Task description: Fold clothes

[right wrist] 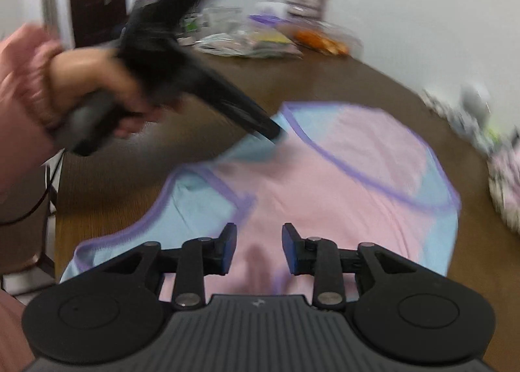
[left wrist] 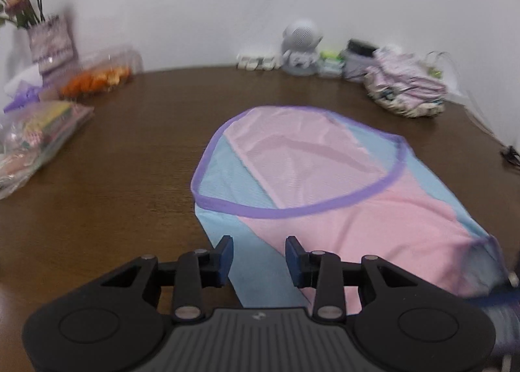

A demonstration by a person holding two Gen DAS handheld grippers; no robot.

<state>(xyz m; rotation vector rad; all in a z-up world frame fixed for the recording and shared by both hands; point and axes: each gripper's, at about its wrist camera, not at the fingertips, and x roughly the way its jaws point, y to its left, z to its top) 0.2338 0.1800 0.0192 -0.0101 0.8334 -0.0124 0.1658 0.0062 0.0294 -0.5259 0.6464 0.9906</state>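
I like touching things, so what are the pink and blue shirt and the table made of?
The shirt looks like thin, light mesh cloth, probably synthetic: tiny holes show in the pink part, and it lies limp with soft creases. The table looks like dark brown wood or wood veneer, smooth and slightly shiny, with faint grain streaks.

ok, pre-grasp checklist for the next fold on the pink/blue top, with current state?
1. Left gripper open, nothing between its fingers: ok.
2. Right gripper open, nothing held: ok.
3. Garment lying flat on the table: mostly ok; a ripple shows in the pink panel.
4. Left gripper lined up on the blue edge strip: ok, the strip runs between the fingers.
5. Fingers touching fabric: cannot tell.
6. Right view sharp enough to judge alignment: not ok, motion blur.
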